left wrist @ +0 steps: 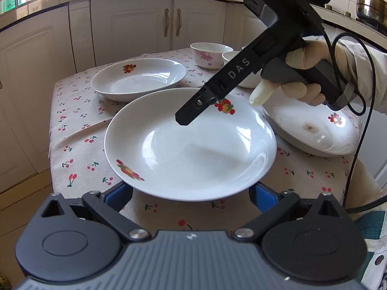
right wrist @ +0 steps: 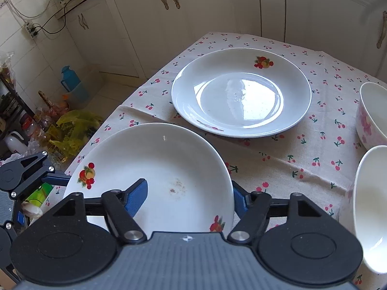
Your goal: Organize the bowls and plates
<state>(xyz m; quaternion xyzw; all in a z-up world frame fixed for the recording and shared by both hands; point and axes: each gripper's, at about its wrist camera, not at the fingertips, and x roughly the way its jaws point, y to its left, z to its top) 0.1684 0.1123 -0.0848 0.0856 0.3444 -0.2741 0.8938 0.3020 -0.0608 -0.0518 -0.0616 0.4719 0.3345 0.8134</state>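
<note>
the near plate (right wrist: pixel 154 169) sits on the surface, glazed, stiff and breakable, likely slippery. right gripper (right wrist: pixel 188 200) straddles its rim, jaws apart and not pressing; the rim is the place to pinch. left gripper (left wrist: pixel 191 193), jaws wide, holds nothing.

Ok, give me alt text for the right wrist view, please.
Right gripper open, its jaws straddling the rim of a white fruit-print plate. Beyond lies a second plate on the cherry-print tablecloth, with two white bowls at the right edge.
</note>
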